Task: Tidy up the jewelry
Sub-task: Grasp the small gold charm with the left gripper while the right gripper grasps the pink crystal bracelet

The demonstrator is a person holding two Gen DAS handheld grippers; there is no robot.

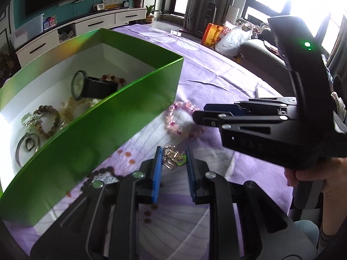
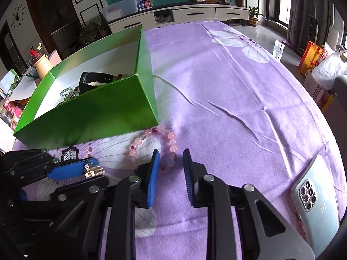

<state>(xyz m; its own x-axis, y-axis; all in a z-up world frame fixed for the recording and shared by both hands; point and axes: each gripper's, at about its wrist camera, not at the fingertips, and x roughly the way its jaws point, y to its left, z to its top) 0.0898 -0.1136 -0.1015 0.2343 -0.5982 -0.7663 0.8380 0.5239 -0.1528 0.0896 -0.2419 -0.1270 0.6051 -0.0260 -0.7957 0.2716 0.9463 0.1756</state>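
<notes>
A green box [image 1: 91, 130] with a white inside holds a black watch [image 1: 93, 86], bead bracelets and metal rings. It also shows in the right wrist view [image 2: 91, 110]. My left gripper [image 1: 172, 155] is open, its blue pads either side of a gold chain piece [image 1: 171, 157] on the purple cloth. A pink bead bracelet [image 1: 183, 119] lies beyond it. My right gripper [image 2: 170, 158] is open with the near side of the pink bracelet [image 2: 151, 143] between its pads. A dark bead bracelet [image 1: 99, 174] lies by the box's near wall.
A silver phone [image 2: 316, 197] lies face down on the cloth at the right. The purple flowered cloth [image 2: 227, 82] stretches far and right. A TV cabinet [image 2: 184, 15] and bags [image 1: 229, 36] stand beyond the table.
</notes>
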